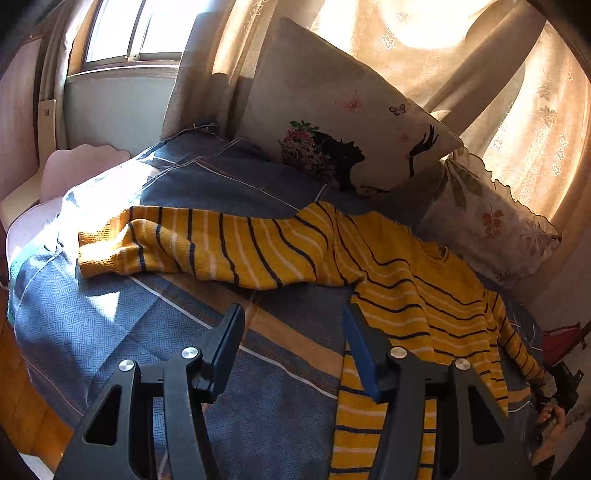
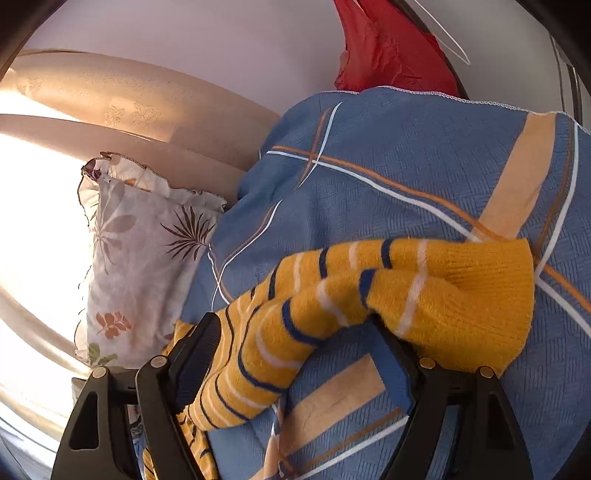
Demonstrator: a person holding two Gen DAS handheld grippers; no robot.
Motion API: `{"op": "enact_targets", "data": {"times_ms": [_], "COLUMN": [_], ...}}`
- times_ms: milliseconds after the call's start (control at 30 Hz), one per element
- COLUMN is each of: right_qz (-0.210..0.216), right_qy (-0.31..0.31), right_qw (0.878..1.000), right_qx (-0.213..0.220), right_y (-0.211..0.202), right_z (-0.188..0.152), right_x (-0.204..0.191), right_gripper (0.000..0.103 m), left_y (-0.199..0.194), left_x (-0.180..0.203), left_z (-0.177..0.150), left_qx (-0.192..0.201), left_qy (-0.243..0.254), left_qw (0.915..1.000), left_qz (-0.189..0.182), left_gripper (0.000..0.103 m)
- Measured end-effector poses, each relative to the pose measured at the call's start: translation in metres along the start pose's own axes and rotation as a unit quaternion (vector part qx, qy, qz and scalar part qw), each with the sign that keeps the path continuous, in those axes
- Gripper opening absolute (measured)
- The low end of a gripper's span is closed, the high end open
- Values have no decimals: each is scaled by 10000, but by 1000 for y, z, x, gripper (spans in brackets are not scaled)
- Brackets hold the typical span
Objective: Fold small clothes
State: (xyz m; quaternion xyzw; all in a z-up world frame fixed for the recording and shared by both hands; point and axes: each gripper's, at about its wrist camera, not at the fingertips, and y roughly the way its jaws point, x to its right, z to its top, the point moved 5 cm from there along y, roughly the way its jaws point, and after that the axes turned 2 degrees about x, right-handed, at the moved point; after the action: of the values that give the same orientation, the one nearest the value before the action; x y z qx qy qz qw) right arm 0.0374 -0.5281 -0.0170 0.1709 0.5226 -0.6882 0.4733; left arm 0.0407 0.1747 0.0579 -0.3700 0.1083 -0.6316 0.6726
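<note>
A small yellow sweater point(image 1: 399, 291) with dark and white stripes lies spread on a blue patterned blanket point(image 1: 122, 317). One sleeve point(image 1: 207, 247) stretches left, its cuff folded over. My left gripper point(image 1: 293, 321) is open and empty, hovering by the sweater's lower left hem. In the right wrist view the other sleeve point(image 2: 369, 295) lies across my open right gripper point(image 2: 295, 332), between its spread fingers, not clamped. The right gripper also shows in the left wrist view point(image 1: 561, 384) at the far right.
A large pillow with a woman's silhouette print point(image 1: 332, 110) and a floral frilled pillow point(image 1: 491, 225) lean at the bed's back. Curtains point(image 1: 461, 55) and a sunlit window point(image 1: 125, 29) stand behind. A red cloth point(image 2: 391, 48) lies beyond the blanket's point(image 2: 424, 166) edge.
</note>
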Motion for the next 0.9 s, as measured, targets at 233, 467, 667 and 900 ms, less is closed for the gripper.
{"op": "enact_targets", "data": {"times_ms": [233,467,667,900], "right_qz": [-225,-1055,-572,-535], "right_qy": [-263,-987,-672,-24], "right_qw": [9991,9886,9954,9986], "right_qx": [257,422,367,13], "right_y": [-11,-13,-38,-7], "right_z": [54,87,66,58], "right_x": [3,1,15,47], "right_gripper": [9,11,57,58], "left_y": [7,12,23,33], "left_x": [21,25,20,32], "left_z": [-10,-13,-19,-23], "left_qx": [-152,-241,-398,-564], "left_qy": [101,95,76,108], "left_qw": [9997,9993,9988,9976], "left_qz": [-191,-277,-289,-391], "left_gripper": [55,55,56,56]}}
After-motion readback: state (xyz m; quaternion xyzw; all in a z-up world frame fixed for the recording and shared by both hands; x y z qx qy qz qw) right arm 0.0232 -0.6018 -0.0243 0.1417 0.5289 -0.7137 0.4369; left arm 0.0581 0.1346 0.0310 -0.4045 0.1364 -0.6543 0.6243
